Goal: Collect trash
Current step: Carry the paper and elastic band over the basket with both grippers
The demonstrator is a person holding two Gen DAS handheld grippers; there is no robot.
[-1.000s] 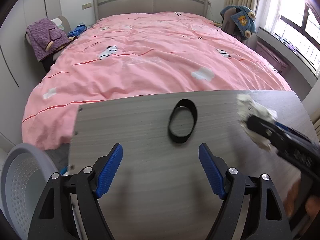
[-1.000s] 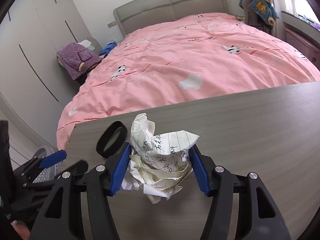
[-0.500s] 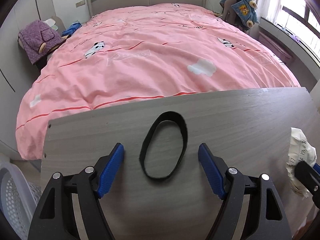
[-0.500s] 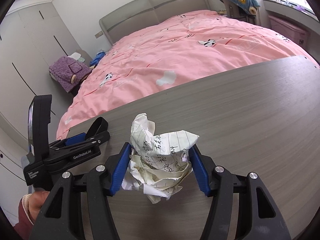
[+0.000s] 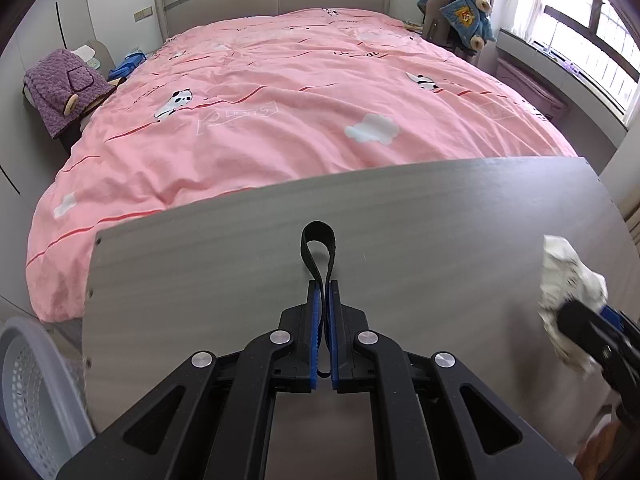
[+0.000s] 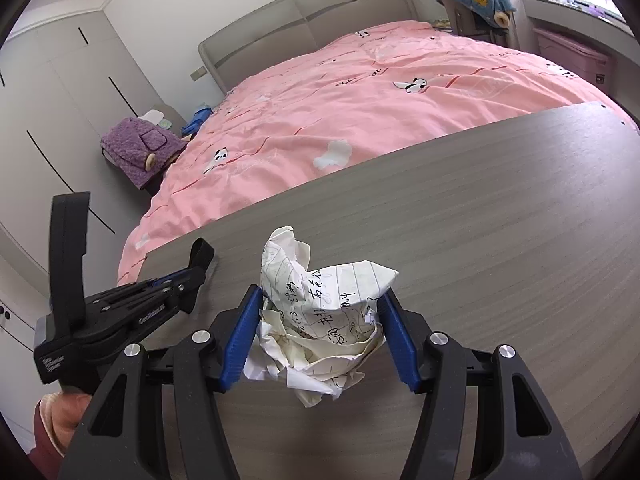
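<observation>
A black band (image 5: 318, 248) lies on the grey wooden table (image 5: 192, 280), squeezed flat into a narrow loop. My left gripper (image 5: 324, 286) is closing its jaws on the band's near end, and the blue pads press on it. In the right wrist view the same left gripper (image 6: 196, 268) comes in from the left, the band (image 6: 203, 251) sticking out of its tip. My right gripper (image 6: 320, 294) is shut on a crumpled ball of lined paper (image 6: 320, 320), held a little above the table (image 6: 500, 220). That paper ball (image 5: 568, 276) also shows at the right edge of the left wrist view.
A pale grey perforated basket (image 5: 28, 380) stands on the floor off the table's left end. Behind the table's far edge is a bed with a pink quilt (image 5: 280, 100). A hand in a sleeve (image 6: 52, 420) holds the left gripper.
My left gripper moved forward over the band and its jaws went from wide open to shut on it, flattening the loop. The right gripper still holds the paper ball.
</observation>
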